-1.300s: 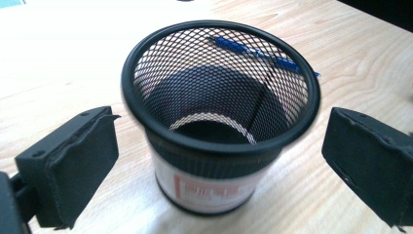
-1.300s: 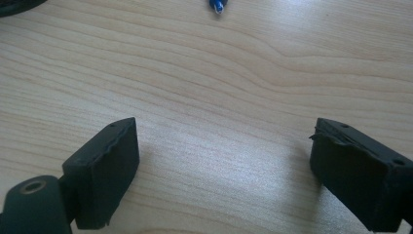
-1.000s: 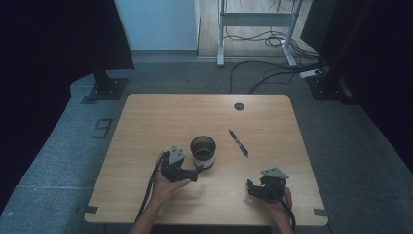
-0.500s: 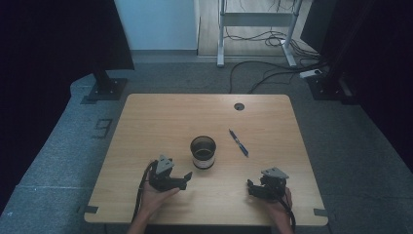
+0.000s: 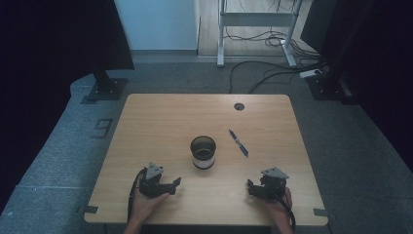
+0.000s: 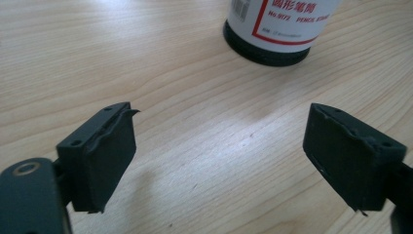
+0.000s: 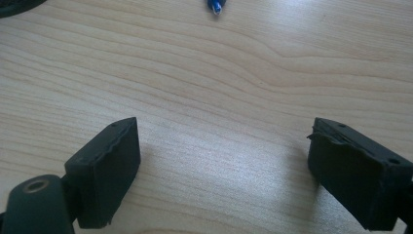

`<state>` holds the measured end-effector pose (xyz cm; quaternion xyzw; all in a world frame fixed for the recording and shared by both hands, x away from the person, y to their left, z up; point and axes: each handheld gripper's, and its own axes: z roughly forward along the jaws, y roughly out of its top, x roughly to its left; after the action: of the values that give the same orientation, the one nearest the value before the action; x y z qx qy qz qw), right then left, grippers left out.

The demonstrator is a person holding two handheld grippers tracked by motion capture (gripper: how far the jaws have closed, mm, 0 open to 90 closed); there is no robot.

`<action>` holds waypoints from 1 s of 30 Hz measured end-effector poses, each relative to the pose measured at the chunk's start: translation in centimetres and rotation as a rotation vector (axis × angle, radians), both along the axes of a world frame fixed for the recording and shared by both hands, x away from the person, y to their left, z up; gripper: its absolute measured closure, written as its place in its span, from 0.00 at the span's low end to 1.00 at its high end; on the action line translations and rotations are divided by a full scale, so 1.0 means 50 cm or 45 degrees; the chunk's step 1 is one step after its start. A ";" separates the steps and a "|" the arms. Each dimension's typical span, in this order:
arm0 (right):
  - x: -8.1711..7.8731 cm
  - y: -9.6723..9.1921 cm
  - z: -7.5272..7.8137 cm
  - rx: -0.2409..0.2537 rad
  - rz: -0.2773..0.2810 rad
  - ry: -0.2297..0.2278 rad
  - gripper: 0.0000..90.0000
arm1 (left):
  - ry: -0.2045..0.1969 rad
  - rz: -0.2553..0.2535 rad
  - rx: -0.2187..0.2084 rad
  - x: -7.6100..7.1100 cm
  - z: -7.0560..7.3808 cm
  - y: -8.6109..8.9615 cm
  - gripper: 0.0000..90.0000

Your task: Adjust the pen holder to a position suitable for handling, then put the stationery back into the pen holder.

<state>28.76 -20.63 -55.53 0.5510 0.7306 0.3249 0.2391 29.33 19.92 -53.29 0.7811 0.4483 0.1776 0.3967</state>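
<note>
**Holder** (image 5: 203, 152): round black cup with a white label, upright and empty at mid-frame of the high view. It stands clear of everything else, probably so that a tool can come at it from any side. In the left gripper view its base (image 6: 280, 29) sits at the upper edge, right of centre.

**Pen** (image 5: 238, 143): blue, lying flat just right of the holder and apart from it, slanted from upper left to lower right. Its tip (image 7: 214, 6) shows at the top of the right gripper view. It is likely meant to go into the holder.

**Left tool** (image 5: 176, 183): lower left of the high view, held low over the tabletop (image 5: 160, 122). The jaws point right and slightly up-frame toward the holder. They have just been closing, yet stand apart with only bare wood between them (image 6: 219, 156). The holder lies ahead of the jaws and a little to the right, near but not touching.

**Right tool** (image 5: 249, 186): lower right, jaws spread wide on nothing (image 7: 221, 170), seemingly parked. The pen lies well ahead of it, up-frame.
</note>
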 end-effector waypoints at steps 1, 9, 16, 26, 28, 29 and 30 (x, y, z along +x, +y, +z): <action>0.000 0.000 0.000 0.001 0.000 0.000 0.12 | -0.004 0.000 0.003 0.001 -0.001 0.000 0.16; 0.000 0.000 0.000 0.000 -0.001 0.000 0.12 | 0.012 -0.013 0.022 0.001 -0.010 -0.003 0.16; 0.000 0.000 0.001 0.003 0.008 -0.007 0.16 | 0.024 -0.015 0.015 0.001 -0.013 0.000 0.16; 0.008 -0.006 0.014 0.044 0.045 -0.007 0.21 | 0.022 -0.013 0.002 0.006 -0.009 0.013 0.16; 0.011 -0.006 0.021 0.055 0.050 -0.020 0.23 | 0.028 -0.007 -0.008 0.005 -0.010 0.013 0.17; 0.016 -0.003 0.025 0.060 0.050 -0.029 0.25 | 0.028 -0.016 0.000 0.004 -0.010 0.009 0.17; 0.021 -0.001 0.026 0.060 0.054 -0.028 0.25 | 0.021 -0.028 0.009 0.001 -0.009 0.004 0.17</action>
<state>29.80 -20.66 -54.23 0.5371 0.7316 0.3531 0.2273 29.38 20.10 -53.73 0.7888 0.4422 0.1683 0.3924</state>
